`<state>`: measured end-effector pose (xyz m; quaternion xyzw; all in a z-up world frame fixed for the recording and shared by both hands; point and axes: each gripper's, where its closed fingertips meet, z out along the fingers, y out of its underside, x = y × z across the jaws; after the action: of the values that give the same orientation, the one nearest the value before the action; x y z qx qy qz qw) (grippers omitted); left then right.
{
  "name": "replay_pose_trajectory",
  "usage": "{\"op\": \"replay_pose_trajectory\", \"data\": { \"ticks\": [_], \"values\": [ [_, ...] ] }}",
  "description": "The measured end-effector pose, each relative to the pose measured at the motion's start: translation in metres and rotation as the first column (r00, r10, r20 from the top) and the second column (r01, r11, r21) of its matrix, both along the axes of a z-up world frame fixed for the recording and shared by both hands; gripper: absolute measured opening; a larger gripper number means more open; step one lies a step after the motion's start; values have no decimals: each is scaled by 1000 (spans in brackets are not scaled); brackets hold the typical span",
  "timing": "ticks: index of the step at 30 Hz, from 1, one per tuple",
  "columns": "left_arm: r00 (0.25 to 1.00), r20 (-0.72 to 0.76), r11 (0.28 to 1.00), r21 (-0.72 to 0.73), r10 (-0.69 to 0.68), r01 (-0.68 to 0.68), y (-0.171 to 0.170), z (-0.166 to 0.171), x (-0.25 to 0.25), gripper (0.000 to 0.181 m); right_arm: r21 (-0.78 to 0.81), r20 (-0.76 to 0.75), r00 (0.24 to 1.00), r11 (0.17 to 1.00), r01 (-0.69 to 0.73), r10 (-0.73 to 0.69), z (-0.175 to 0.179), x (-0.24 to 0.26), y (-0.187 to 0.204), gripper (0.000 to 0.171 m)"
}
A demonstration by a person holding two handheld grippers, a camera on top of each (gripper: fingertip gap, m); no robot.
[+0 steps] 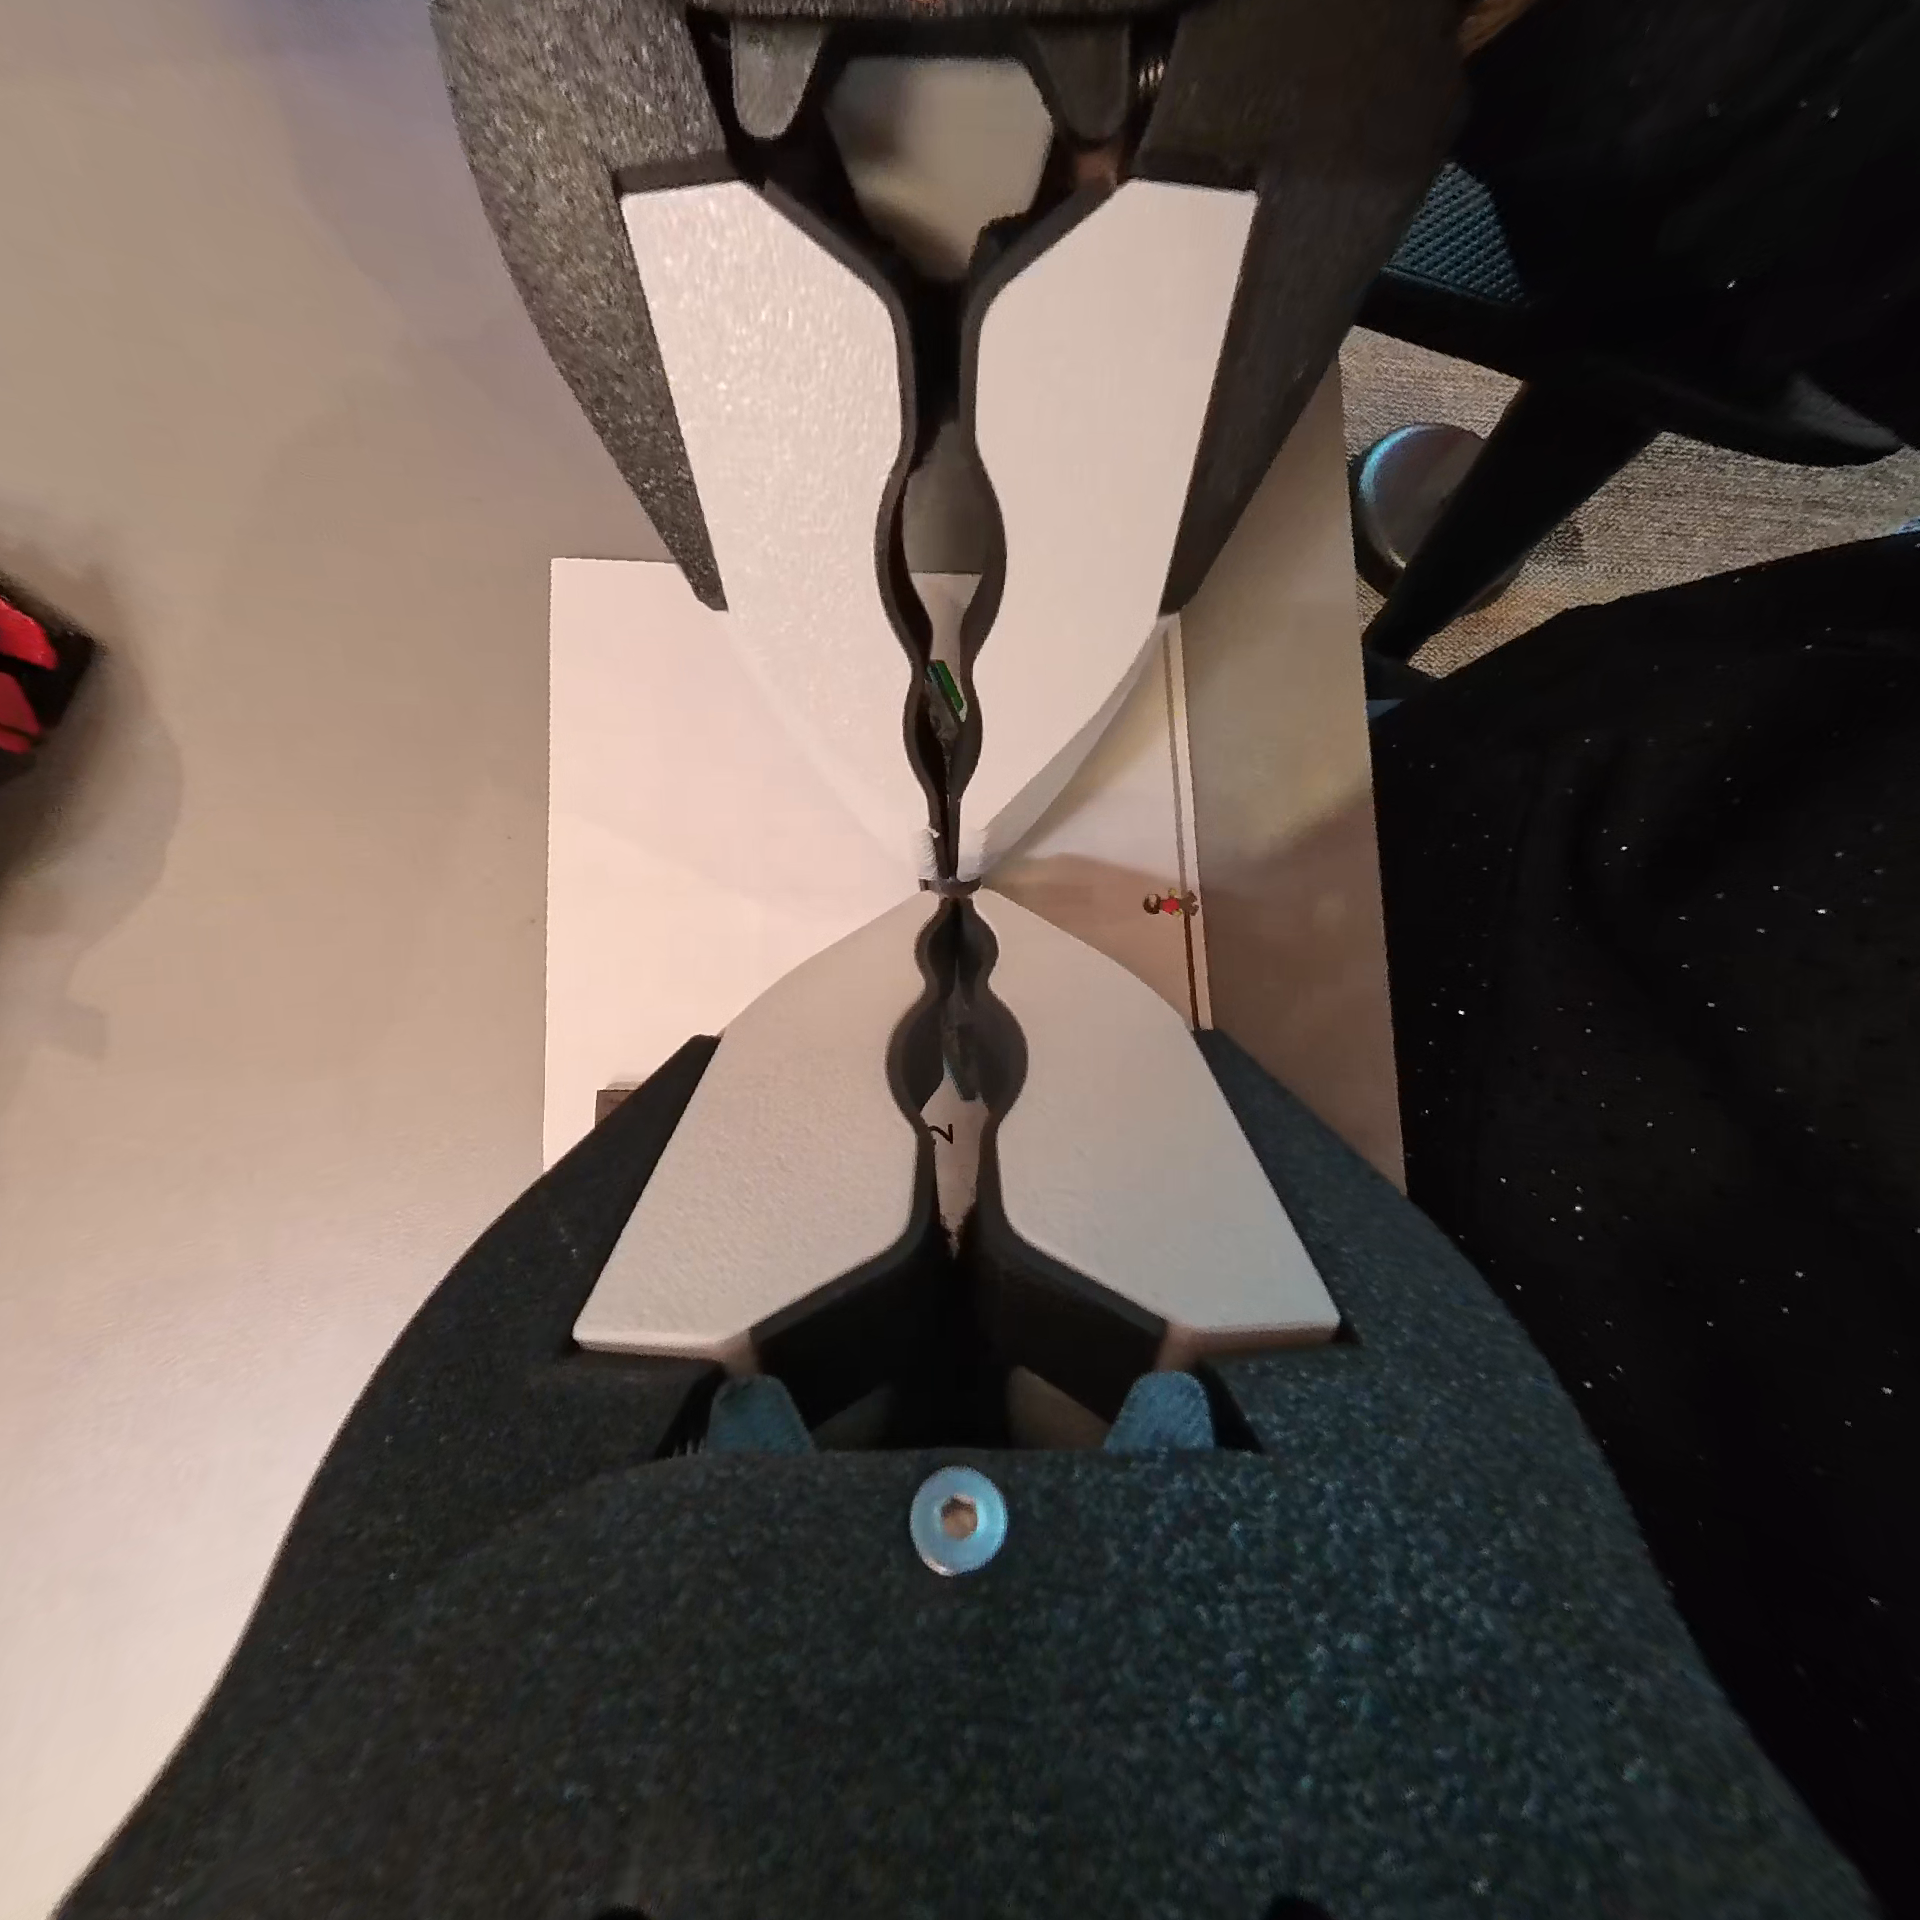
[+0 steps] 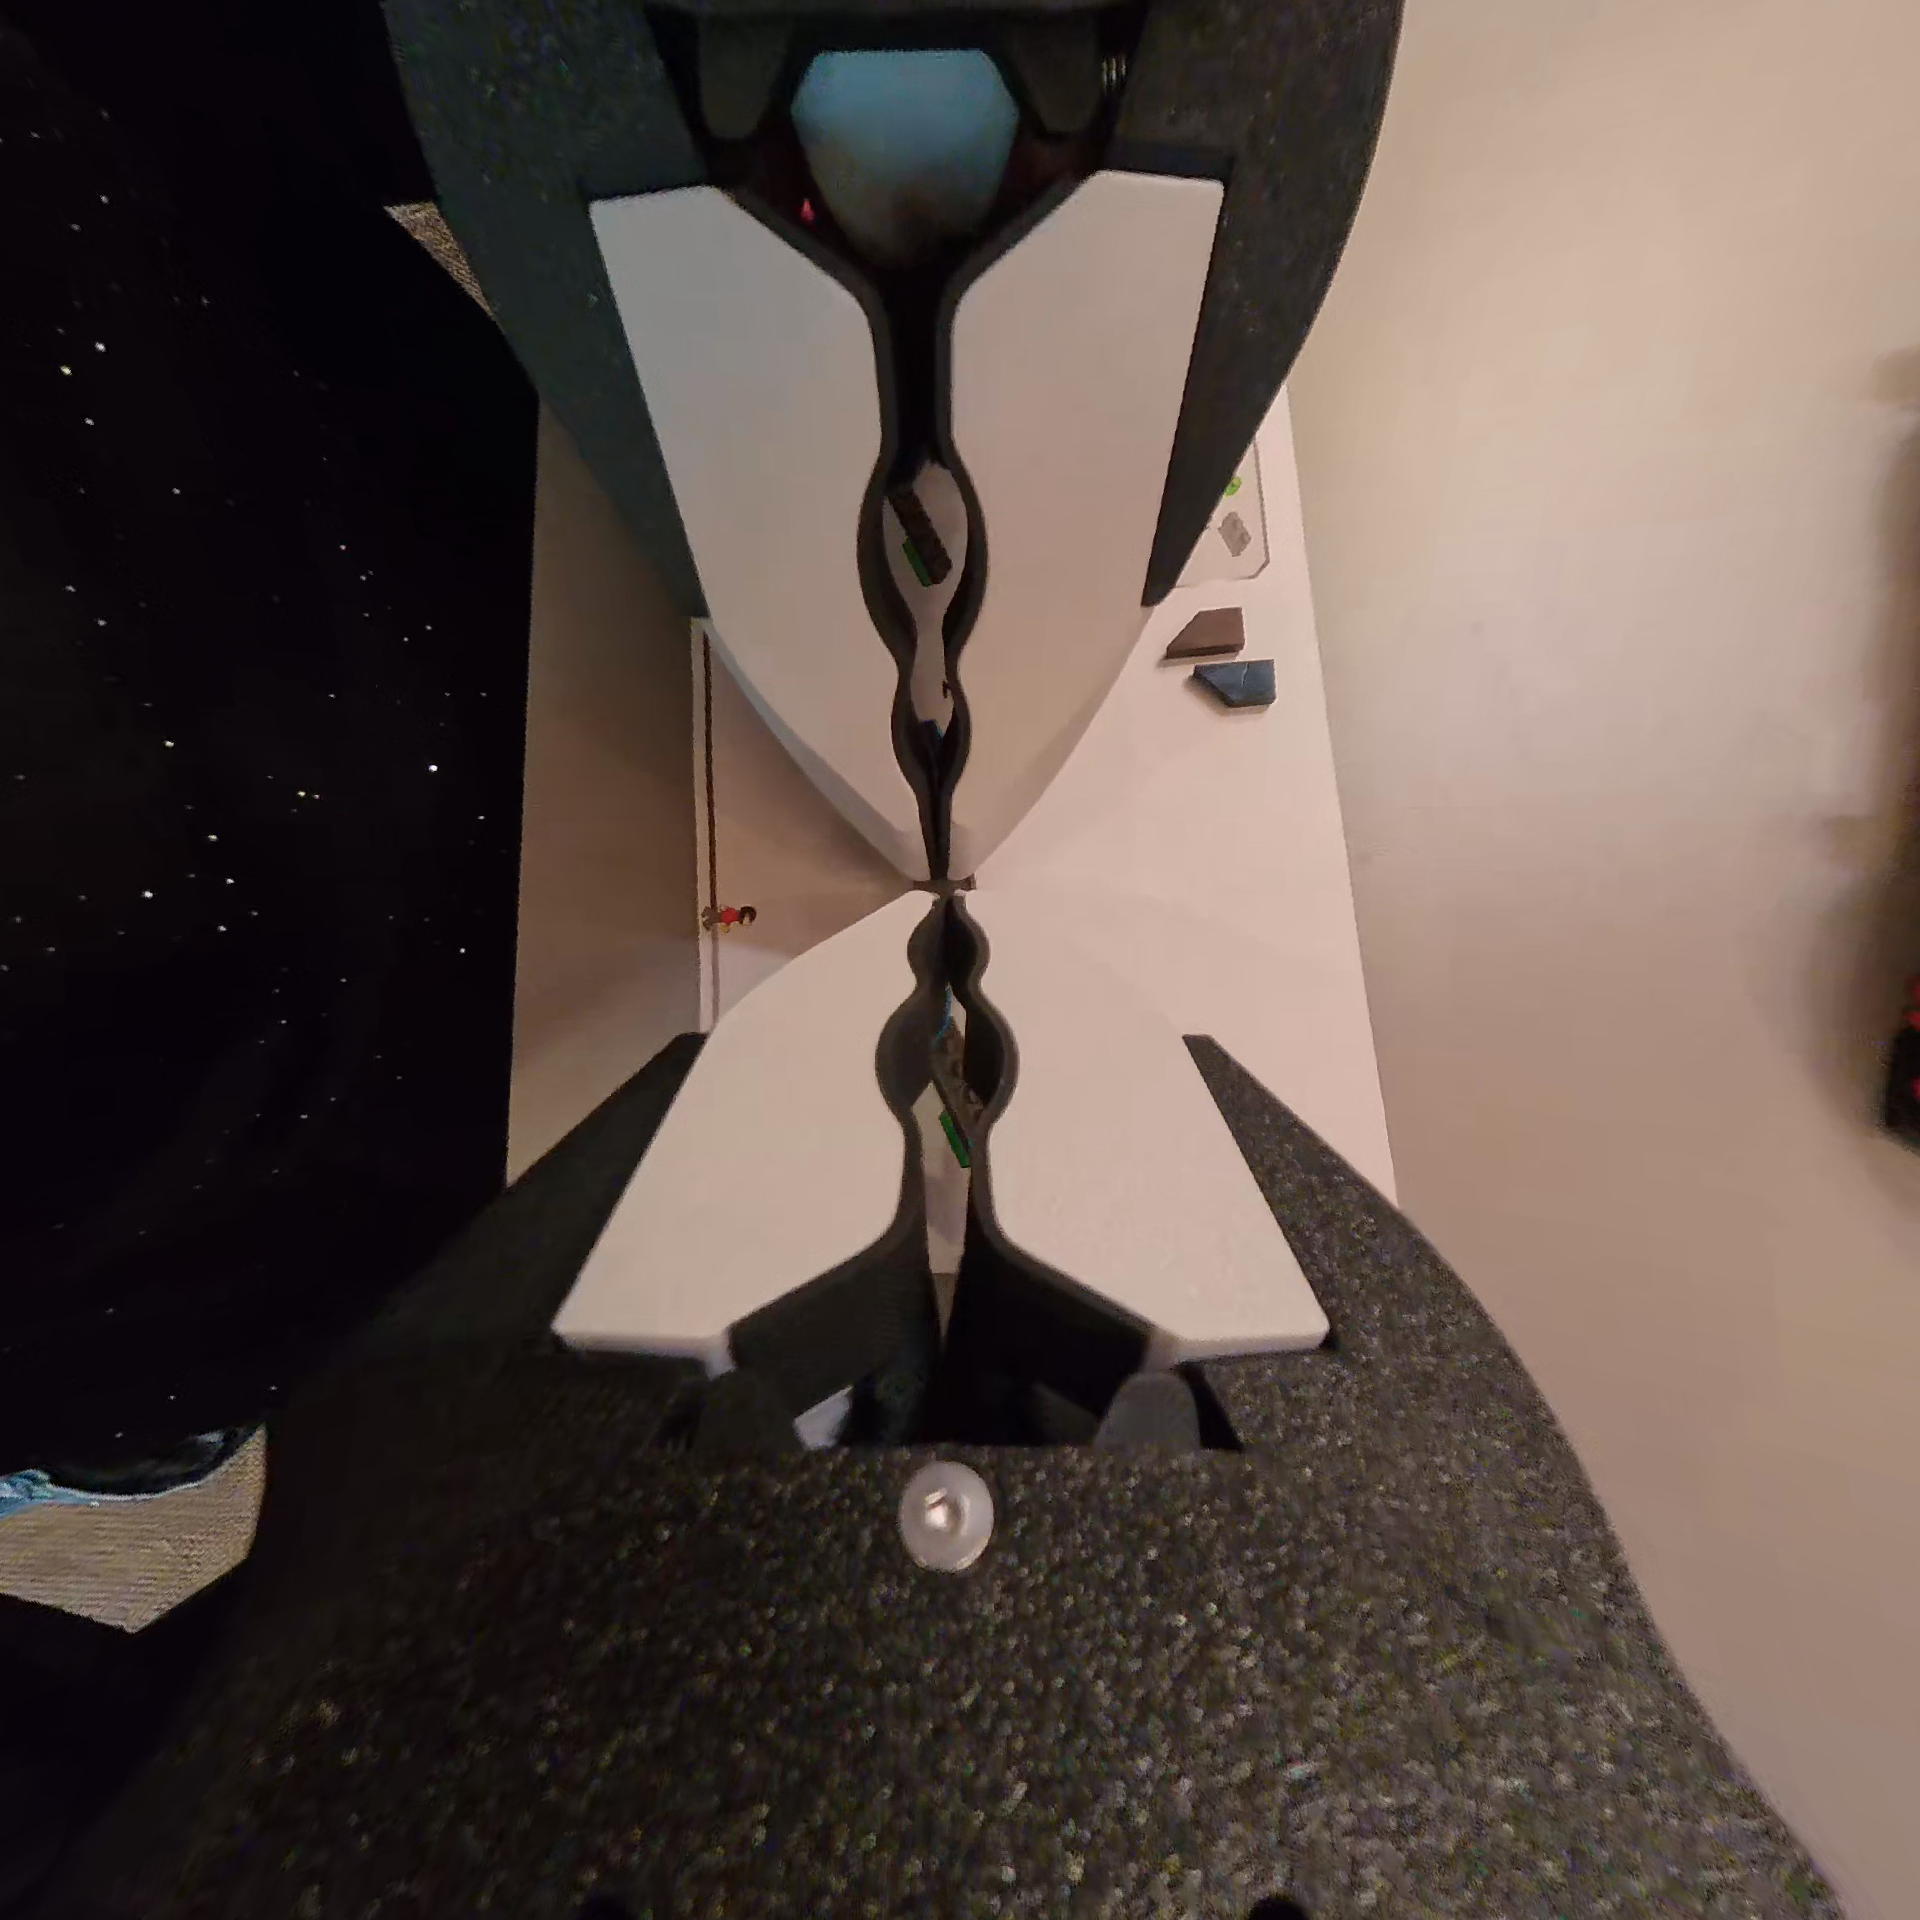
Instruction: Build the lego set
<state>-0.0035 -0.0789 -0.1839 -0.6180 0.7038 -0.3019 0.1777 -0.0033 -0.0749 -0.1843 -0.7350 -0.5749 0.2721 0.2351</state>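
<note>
Both the left tool (image 1: 948, 885) and the right tool (image 2: 945, 883) are closed to a sliver, gripping nothing I can make out. Loose lego pieces (image 2: 1218, 657) lie on the white instruction sheet (image 2: 1195, 935) on the table (image 2: 1610, 727), far right of the right tool. This looks like an early step; next, a tool must open and pick one.

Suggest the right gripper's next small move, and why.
Probably ease the right gripper back and open it. It looks shut, tip to tip with the shut left gripper, while two loose dark pieces lie untouched on the white booklet nearby.
</note>
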Motion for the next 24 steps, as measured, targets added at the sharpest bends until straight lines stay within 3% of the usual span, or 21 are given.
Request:
{"op": "replay_pose_trajectory", "data": {
  "ticks": [6,11,14,20,24],
  "values": [
    [1000,-26,1000,6,-10,10,0,0,0,0,-52,50,998,997,51,-48,-1,1,-1,0],
    [1000,-8,998,64,-25,26,1,1,1,0,76,96,995,997,-31,24,1,0,-1,0],
    [1000,24,999,37,-13,12,-2,6,-8,0,82,-54,999,997,8,-3,15,-7,0,8],
    [996,77,997,52,46,-50,3,13,-28,26,150,-38,999,988,27,-22,13,3,-4,19],
    [996,69,993,99,52,-58,3,4,-19,26,142,-13,1000,990,15,-14,3,0,-1,16]
  ]
}}
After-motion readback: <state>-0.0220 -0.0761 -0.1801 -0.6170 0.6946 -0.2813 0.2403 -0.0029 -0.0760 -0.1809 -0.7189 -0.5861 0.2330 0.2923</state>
